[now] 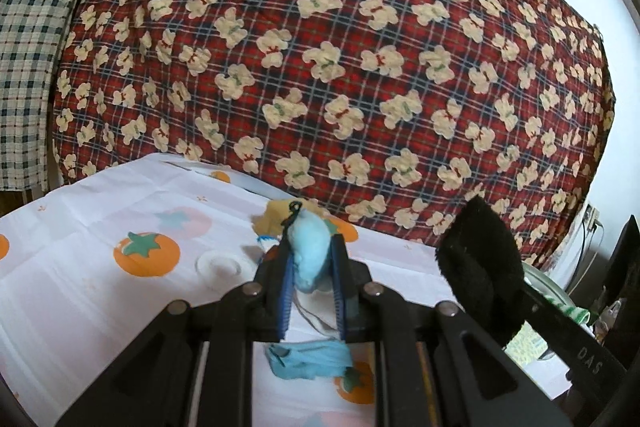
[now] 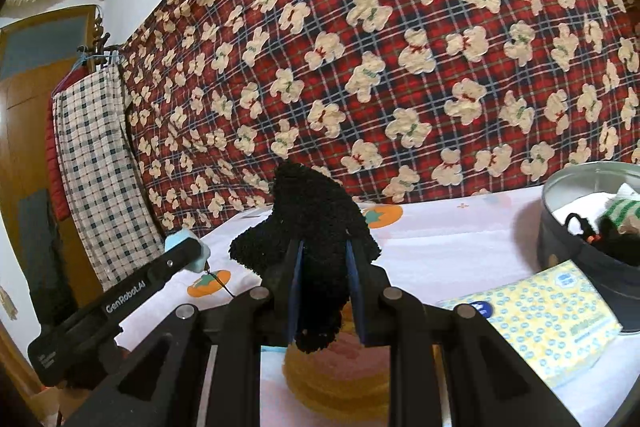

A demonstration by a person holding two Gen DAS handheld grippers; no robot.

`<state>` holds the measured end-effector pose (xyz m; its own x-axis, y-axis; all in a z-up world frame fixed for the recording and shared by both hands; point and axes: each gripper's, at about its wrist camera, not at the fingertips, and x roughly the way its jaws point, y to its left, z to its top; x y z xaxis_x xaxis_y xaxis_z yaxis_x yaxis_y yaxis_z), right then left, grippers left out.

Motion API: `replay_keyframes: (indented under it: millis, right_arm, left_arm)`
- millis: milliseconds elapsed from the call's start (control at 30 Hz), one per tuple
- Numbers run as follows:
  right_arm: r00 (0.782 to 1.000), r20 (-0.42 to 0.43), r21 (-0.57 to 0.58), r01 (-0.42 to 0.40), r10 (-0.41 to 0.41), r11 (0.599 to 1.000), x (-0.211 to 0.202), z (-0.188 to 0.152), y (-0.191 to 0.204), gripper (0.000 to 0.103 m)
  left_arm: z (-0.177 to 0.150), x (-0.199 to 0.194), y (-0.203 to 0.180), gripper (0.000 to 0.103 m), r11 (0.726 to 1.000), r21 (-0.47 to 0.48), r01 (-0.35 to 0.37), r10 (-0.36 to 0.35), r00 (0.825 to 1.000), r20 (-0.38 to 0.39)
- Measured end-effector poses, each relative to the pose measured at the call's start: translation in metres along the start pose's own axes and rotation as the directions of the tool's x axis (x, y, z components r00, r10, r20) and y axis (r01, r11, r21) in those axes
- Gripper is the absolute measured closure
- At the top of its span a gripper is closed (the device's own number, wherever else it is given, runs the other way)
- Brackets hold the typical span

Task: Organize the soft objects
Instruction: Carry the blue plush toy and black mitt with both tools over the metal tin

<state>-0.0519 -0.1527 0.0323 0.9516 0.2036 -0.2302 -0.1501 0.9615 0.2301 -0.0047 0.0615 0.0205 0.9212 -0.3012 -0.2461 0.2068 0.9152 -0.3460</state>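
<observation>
My left gripper (image 1: pixel 311 259) is shut on a small light-blue plush toy (image 1: pixel 310 255) with a black loop on top, held above the table. A crumpled blue mask (image 1: pixel 308 361) lies on the cloth beneath it. My right gripper (image 2: pixel 323 271) is shut on a black fuzzy soft item (image 2: pixel 310 227), also seen at the right of the left wrist view as the black fuzzy item (image 1: pixel 478 263). The left gripper (image 2: pixel 188 255) with the blue plush shows at the left of the right wrist view. A yellow and pink knitted piece (image 2: pixel 340 375) lies under the right gripper.
The table carries a white cloth (image 1: pixel 80 267) printed with orange fruit. A round dark tin (image 2: pixel 576 239) at the right holds soft items. A yellow tissue pack (image 2: pixel 536 319) lies before it. A red plaid bear quilt (image 1: pixel 340 47) hangs behind; a white round lid (image 1: pixel 220 265) sits on the cloth.
</observation>
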Motion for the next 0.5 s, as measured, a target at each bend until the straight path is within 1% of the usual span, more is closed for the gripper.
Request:
replay_keyframes:
  millis: [100, 300, 500]
  right_arm:
    - [1.0, 0.012, -0.012, 0.022, -0.022, 1.0, -0.005, 0.001, -0.007, 0.08]
    - [0.998, 0.025, 0.003, 0.055, -0.055, 0.998, -0.016, 0.005, -0.026, 0.08]
    - [0.995, 0.047, 0.006, 0.089, -0.09, 0.996, -0.027, 0.009, -0.045, 0.08]
  left_arm:
    - [-0.002, -0.001, -0.009, 0.089, 1.0, 0.007, 0.012, -0.012, 1.0, -0.004]
    - [-0.003, -0.002, -0.028, 0.089, 0.999, 0.019, 0.043, -0.043, 0.999, -0.008]
    - [-0.004, -0.005, -0.054, 0.089, 0.995, 0.048, 0.085, -0.085, 0.996, -0.011]
